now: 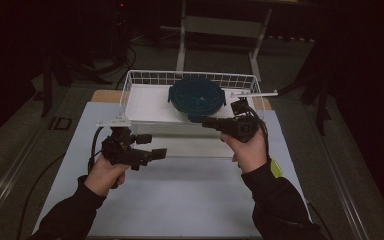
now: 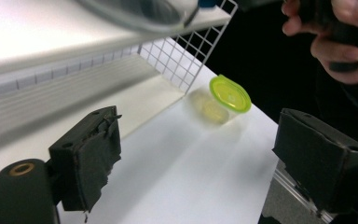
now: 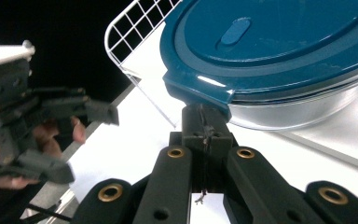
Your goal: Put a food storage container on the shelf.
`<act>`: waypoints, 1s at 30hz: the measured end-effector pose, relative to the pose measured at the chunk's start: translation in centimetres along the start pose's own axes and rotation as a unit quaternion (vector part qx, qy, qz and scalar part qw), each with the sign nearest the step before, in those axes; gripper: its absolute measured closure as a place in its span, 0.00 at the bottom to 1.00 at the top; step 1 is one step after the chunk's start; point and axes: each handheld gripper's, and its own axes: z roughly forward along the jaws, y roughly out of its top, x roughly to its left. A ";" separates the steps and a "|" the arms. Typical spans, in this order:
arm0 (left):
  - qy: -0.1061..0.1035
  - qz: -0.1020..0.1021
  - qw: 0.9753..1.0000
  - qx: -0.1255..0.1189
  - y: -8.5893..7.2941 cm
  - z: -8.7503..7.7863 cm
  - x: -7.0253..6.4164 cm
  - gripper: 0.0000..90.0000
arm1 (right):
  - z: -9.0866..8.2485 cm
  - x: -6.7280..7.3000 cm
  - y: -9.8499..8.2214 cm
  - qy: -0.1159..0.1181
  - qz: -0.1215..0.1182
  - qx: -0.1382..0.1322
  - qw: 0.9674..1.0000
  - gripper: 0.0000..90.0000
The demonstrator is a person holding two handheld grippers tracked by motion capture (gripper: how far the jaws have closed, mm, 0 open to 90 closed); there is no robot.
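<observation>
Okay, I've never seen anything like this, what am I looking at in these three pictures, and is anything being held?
A person at a white table holds a hand-operated gripper in each hand. One picture looks down from above; the other two come from cameras riding on each gripper. The left gripper is open, holding nothing. The right gripper is shut at the tab of a blue lid on a clear container, which sits in a white wire basket. A small cup with a green lid stands beside the basket.

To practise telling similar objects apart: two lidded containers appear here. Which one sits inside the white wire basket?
The large round clear container with the dark blue lid; the small clear tub with the lime-green lid stands outside the white wire basket.
</observation>
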 end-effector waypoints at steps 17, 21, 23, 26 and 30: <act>0.035 0.044 0.998 -0.017 -9.0 0.6 -1.1 0.01 | 1.3 -0.5 0.9 -0.008 0.008 0.001 1.000 1.00; 0.057 0.064 0.996 -0.020 -10.7 0.9 -1.8 0.01 | 1.4 -0.9 1.2 -0.014 0.011 0.000 1.000 1.00; 0.058 0.072 0.996 -0.015 -11.2 1.0 -1.9 0.01 | 1.5 -1.1 1.4 -0.017 0.015 0.000 1.000 1.00; 0.062 0.076 0.995 -0.012 -11.7 1.3 -1.9 0.01 | 1.6 -1.3 1.7 -0.022 0.015 -0.003 1.000 1.00; 0.063 0.079 0.995 -0.006 -12.0 1.7 -1.8 0.01 | 1.7 -1.6 1.9 -0.023 0.020 -0.005 1.000 1.00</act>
